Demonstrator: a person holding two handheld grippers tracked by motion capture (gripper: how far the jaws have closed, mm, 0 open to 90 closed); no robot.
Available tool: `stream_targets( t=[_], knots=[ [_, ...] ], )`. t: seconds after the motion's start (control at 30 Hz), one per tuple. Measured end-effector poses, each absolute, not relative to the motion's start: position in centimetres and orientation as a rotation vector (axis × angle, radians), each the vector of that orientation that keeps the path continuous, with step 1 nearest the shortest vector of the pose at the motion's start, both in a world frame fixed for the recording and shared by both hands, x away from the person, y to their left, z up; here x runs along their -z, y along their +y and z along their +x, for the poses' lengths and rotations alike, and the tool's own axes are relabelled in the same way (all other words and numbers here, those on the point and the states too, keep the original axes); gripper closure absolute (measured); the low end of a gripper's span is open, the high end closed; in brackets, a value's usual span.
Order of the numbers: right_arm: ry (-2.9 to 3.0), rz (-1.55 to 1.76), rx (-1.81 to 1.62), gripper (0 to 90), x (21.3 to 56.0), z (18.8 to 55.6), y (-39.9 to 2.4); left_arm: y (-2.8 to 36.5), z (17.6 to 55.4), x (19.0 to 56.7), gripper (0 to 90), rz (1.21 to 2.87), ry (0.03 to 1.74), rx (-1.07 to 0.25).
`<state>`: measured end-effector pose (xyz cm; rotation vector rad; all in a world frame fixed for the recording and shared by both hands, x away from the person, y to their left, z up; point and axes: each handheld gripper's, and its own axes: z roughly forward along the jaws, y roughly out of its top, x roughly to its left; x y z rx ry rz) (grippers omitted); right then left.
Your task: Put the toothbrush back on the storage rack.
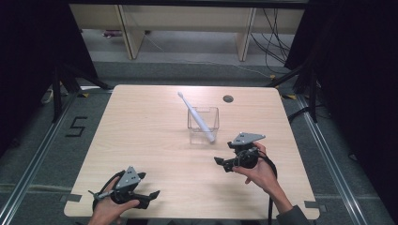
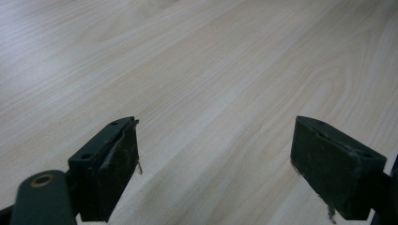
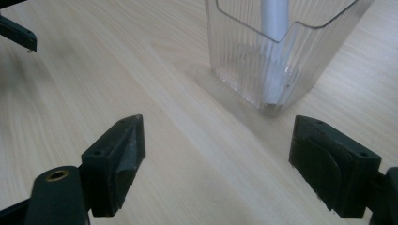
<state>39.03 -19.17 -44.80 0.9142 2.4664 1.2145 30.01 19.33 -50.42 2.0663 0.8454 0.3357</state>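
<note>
A clear ribbed plastic holder (image 1: 203, 124) stands upright near the middle of the wooden table (image 1: 141, 140). A white toothbrush (image 1: 195, 115) leans in it, head pointing up and to the far left. In the right gripper view the holder (image 3: 277, 56) is just ahead, the toothbrush handle (image 3: 274, 28) inside it. My right gripper (image 3: 216, 159) is open with nothing between its jaws, and sits at the near right of the holder (image 1: 224, 163). My left gripper (image 1: 152, 196) rests at the table's near left edge, open (image 2: 213, 164) over bare wood.
A round cable hole (image 1: 228, 99) lies at the table's far right. Black curtains flank the table, and pale furniture legs (image 1: 131, 33) and cables (image 1: 272, 42) stand on the floor beyond. The other gripper's jaw tip (image 3: 19, 33) shows top left in the right gripper view.
</note>
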Motion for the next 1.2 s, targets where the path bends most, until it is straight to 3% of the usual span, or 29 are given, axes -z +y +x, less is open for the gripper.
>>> stream_targets(
  t=[1.2],
  knots=[
    [2.509,0.979,-1.152,19.2,48.2,35.4,-20.9,19.4,30.0,50.4,15.0,2.066,0.848,-0.337]
  ],
)
